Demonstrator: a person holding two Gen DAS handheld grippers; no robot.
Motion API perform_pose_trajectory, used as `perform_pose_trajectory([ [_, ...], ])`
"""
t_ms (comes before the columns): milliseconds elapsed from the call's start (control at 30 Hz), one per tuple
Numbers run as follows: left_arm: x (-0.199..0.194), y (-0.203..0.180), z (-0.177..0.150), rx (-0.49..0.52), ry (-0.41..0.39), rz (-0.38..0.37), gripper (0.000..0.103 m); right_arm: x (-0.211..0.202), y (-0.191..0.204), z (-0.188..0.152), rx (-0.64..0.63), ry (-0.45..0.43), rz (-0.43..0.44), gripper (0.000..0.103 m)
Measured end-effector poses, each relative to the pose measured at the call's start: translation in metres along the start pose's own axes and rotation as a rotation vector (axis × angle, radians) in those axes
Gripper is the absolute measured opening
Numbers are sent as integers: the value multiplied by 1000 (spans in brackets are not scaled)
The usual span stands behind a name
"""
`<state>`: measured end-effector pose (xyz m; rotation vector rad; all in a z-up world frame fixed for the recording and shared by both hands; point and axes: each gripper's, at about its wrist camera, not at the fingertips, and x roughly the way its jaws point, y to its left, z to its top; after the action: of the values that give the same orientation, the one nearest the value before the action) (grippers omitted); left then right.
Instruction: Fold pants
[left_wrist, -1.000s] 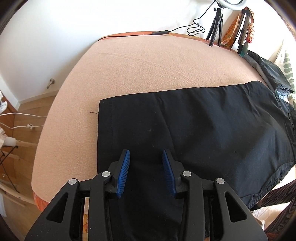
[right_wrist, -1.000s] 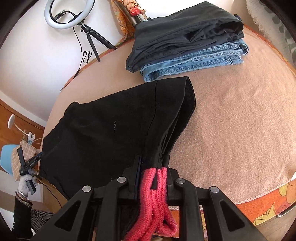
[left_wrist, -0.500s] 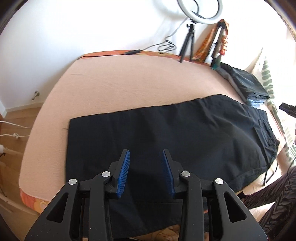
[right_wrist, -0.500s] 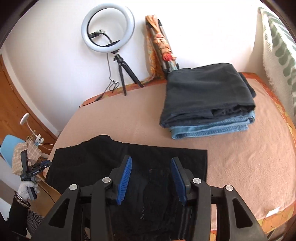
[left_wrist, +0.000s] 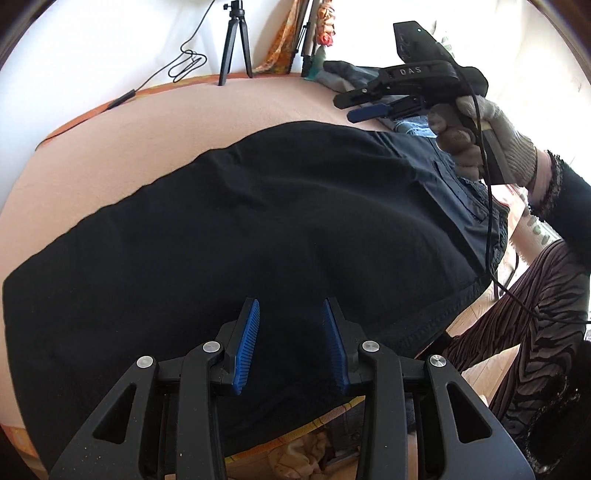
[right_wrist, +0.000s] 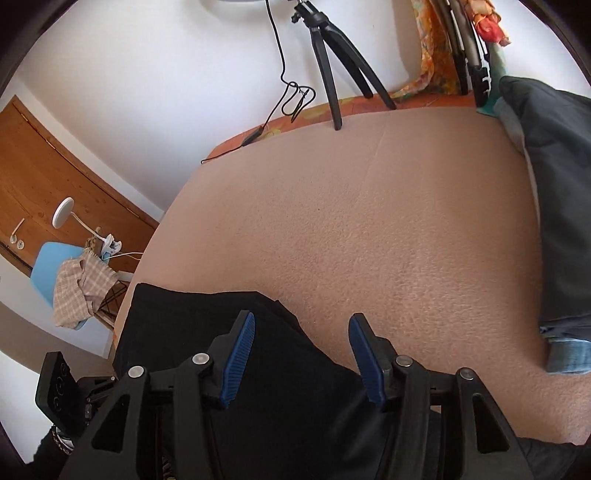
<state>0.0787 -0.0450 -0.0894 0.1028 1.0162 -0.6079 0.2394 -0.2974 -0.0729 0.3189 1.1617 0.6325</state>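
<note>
Black pants (left_wrist: 258, 229) lie flat, folded lengthwise, across the peach blanket (left_wrist: 184, 122) on the bed. My left gripper (left_wrist: 291, 314) is open and empty, hovering over the near edge of the pants. My right gripper (left_wrist: 364, 112) shows in the left wrist view, held in a gloved hand above the waist end at the right. In the right wrist view my right gripper (right_wrist: 301, 328) is open and empty above a corner of the pants (right_wrist: 221, 317).
A stack of folded jeans and dark pants (right_wrist: 561, 206) lies at the right of the bed. A ring-light tripod (right_wrist: 332, 55) and cable stand at the far edge by the wall. A blue chair with a checked cloth (right_wrist: 74, 280) stands left of the bed.
My right gripper let go of the waist end a second ago and has lifted and swung over the pants. The left gripper has drifted right along the pants, still open.
</note>
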Motion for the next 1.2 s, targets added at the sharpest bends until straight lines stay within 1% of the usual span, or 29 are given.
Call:
perform_pose_trajectory([
  [33, 3, 2, -6, -13, 18, -19, 34, 6, -2, 1, 17, 16, 24, 57],
  [67, 1, 3, -9, -10, -1, -25, 34, 11, -5, 2, 33, 29, 49, 56],
  [233, -4, 3, -16, 2, -4, -28, 34, 38, -6, 3, 69, 119, 138, 53],
  [267, -4, 2, -17, 2, -6, -29, 34, 39, -4, 2, 59, 111, 136, 49],
  [300, -5, 2, -18, 1, -9, -32, 34, 41, -2, 2, 56, 122, 137, 37],
  [367, -3, 2, -17, -5, -12, -40, 34, 43, 2, 1, 55, 119, 149, 24],
  [400, -5, 5, -17, -10, -13, -47, 34, 41, 7, 0, 37, 113, 142, 15],
  [500, -5, 7, -18, -29, -13, -63, 34, 30, 27, 3, -71, 49, 57, 7],
  [567, -7, 7, -20, -26, -6, -77, 34, 31, 34, 5, -116, 26, -2, 6],
  [667, -12, 6, -27, -19, 7, -96, 34, 43, 35, 5, -151, 45, -63, 6],
  [733, -16, 7, -32, -17, 16, -105, 34, 48, 33, 5, -148, 52, -103, 8],
  [767, -18, 8, -34, -22, 18, -107, 34, 46, 33, 6, -145, 47, -130, 17],
  [800, -21, 11, -36, -38, 15, -111, 34, 43, 34, 8, -147, 37, -155, 33],
  [833, -24, 14, -39, -59, 7, -109, 34, 35, 36, 9, -155, 11, -180, 39],
  [867, -29, 18, -42, -78, -6, -104, 34, 24, 39, 8, -169, -20, -192, 40],
  [933, -40, 29, -48, -111, -43, -72, 34, 3, 50, 4, -194, -67, -192, 40],
  [1000, -53, 43, -53, -164, -84, -37, 34, -13, 68, -7, -240, -88, -157, 40],
  [1100, -76, 68, -63, -279, -157, -4, 35, -23, 101, -32, -334, -76, -98, 40],
  [1200, -99, 96, -73, -418, -232, 13, 37, -10, 135, -62, -399, -31, -57, 40],
])
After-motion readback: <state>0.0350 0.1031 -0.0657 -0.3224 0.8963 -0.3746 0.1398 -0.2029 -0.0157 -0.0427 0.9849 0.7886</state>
